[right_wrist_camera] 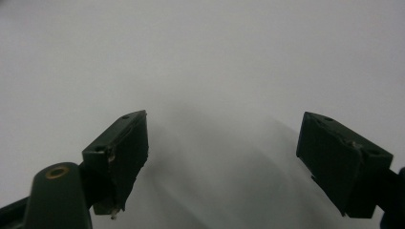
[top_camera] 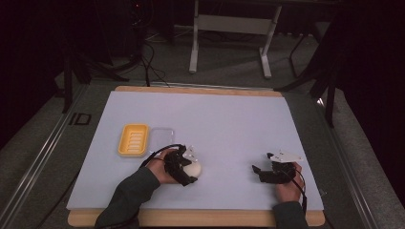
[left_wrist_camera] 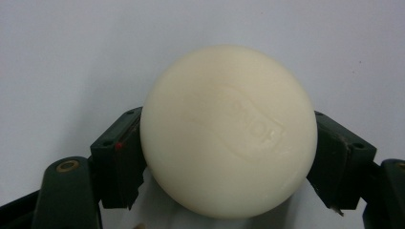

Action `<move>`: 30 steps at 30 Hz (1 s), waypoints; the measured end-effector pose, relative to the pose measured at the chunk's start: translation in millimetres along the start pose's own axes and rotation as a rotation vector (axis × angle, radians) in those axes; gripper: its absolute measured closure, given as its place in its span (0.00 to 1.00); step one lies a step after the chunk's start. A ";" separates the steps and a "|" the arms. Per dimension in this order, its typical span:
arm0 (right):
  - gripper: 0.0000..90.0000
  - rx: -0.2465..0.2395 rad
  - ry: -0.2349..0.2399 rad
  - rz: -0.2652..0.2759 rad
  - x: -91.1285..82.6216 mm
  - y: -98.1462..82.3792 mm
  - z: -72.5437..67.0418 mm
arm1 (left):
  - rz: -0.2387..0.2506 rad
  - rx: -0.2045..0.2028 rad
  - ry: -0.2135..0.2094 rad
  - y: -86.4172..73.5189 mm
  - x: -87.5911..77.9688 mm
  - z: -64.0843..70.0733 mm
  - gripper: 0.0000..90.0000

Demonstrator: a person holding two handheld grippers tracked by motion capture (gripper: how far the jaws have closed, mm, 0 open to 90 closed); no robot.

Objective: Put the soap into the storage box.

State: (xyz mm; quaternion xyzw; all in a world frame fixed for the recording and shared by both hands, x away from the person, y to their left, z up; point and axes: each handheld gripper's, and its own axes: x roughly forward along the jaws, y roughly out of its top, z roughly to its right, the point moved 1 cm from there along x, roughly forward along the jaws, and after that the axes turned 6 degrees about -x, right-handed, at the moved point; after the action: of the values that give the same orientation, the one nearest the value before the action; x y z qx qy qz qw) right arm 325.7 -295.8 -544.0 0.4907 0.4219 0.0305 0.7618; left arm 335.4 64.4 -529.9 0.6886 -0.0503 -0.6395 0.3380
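Where the white table sheet (top_camera: 215, 124) meets our left side, we see a yellow ribbed plastic soap dish (top_camera: 133, 140) lying flat, and touching its right edge a clear rectangular plastic lid (top_camera: 163, 137), also flat on the sheet. Just in front of these, nearer to us, the left hand (top_camera: 161, 168) holds the left gripper (top_camera: 187, 172), whose black jaws are clamped on a round, cream-white bar of soap (top_camera: 194, 168) — in the left gripper view the soap (left_wrist_camera: 229, 131) sits squarely between the two pads, each pad pressed against one flank, and a stamped logo in a raised frame shows on its upper face, though we cannot read the letters. The soap lies low against the white sheet (left_wrist_camera: 71, 57); whether it rests on the sheet or is held just clear of it we cannot tell. A dark green sleeve (top_camera: 126, 195) runs back from that hand to the near edge of the wooden table board (top_camera: 200, 218). Well apart to the right, with bare sheet between, the right hand (top_camera: 289, 186) holds the right gripper (top_camera: 258, 171) low over the sheet, its grey three-cornered plate (top_camera: 285, 156) on top. In the right gripper view the right gripper (right_wrist_camera: 222, 160) has its jaws spread wide with nothing between them — just the pale sheet (right_wrist_camera: 215, 62) and the jaws' soft shadow on it.
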 end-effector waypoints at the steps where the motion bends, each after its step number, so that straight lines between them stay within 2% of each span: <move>1: 0.20 0.000 0.000 0.000 0.0 0.0 -0.1 | -0.001 0.000 0.000 0.2 0.0 0.0 0.27; 13: 0.20 0.000 0.003 -0.004 0.3 0.2 -0.4 | -0.030 0.020 -0.007 3.6 -0.4 -1.2 0.28; 23: 0.20 -0.002 0.004 -0.005 0.2 0.2 -0.4 | -0.029 0.032 -0.018 3.6 -0.9 -2.8 0.28; 30: 0.20 -0.005 0.002 -0.006 0.3 0.3 -0.6 | -0.023 0.017 -0.013 1.0 -3.2 -6.2 0.28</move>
State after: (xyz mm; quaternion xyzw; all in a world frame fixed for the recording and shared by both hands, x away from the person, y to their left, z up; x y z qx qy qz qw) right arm 325.6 -295.1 -544.1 0.4873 0.4241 0.0298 0.7627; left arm 340.9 67.7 -527.0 0.6878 -0.0500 -0.6474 0.3245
